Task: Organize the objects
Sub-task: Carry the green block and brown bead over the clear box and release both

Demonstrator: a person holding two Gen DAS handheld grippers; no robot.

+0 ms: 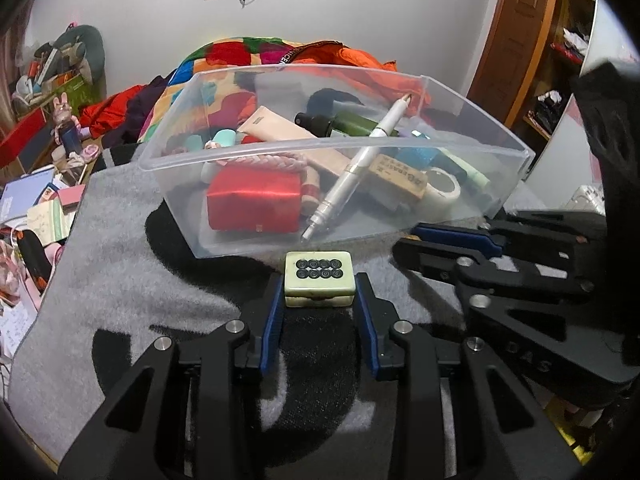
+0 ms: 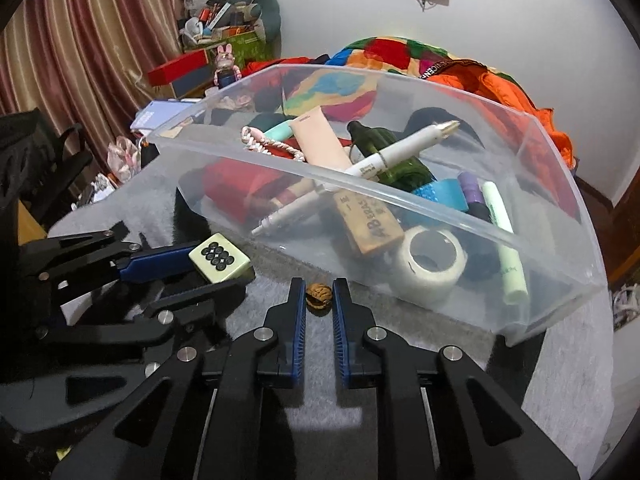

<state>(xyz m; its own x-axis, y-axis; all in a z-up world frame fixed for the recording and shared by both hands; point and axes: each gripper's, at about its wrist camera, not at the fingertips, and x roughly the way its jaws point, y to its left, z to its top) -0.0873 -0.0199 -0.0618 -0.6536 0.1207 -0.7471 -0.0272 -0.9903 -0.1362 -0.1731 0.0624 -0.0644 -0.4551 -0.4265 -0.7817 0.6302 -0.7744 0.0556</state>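
Here both tongs are clamped on small things just in front of the clear plastic bin [image 1: 328,216], which stands on the grey fleece cover [image 1: 120,264] of the table. The left tongs [image 1: 319,292] hold a pale mahjong tile [image 1: 319,280] by its two short ends, blue pads flat against them. The right tongs [image 2: 319,298] are closed on a walnut [image 2: 319,295], pinched near their tips.

The tile looks hard, dense and smooth-glazed; its flat parallel ends suit the pads, though the slick surface could slide if the grip loosens. The walnut is probably light and rigid, with a wrinkled shell that gives some friction, yet its rounded form may roll or squirt out of a tip grip, so a hold across its widest part seems safest. Too hard a squeeze could crack it.

The bin already holds a white pen [image 1: 352,168], a red box [image 1: 254,204] and a tape roll [image 2: 430,268], among other things.
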